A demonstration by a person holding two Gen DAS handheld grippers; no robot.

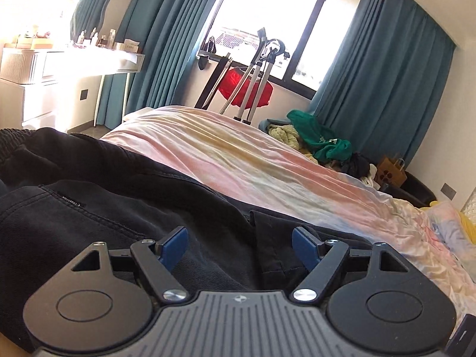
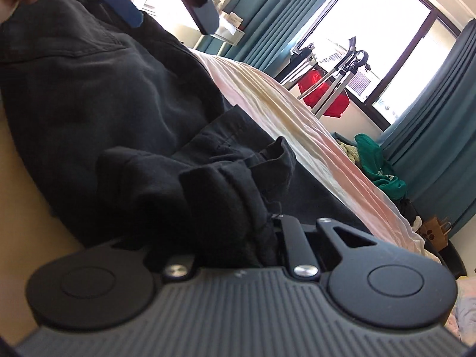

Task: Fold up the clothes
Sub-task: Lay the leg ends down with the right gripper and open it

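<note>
1. One black garment [image 1: 98, 184] is lying on the bed [image 1: 238, 148], filling the lower left of both views.
2. Left tongs [image 1: 240, 245] are standing wide, nothing between them, just above the garment.
3. Right tongs [image 2: 261, 223] are gripping a bunched fold of the garment at lower centre.
4. One clothes pile [image 1: 321, 139] is sitting at right, beside one paper bag [image 1: 391, 174].
</note>
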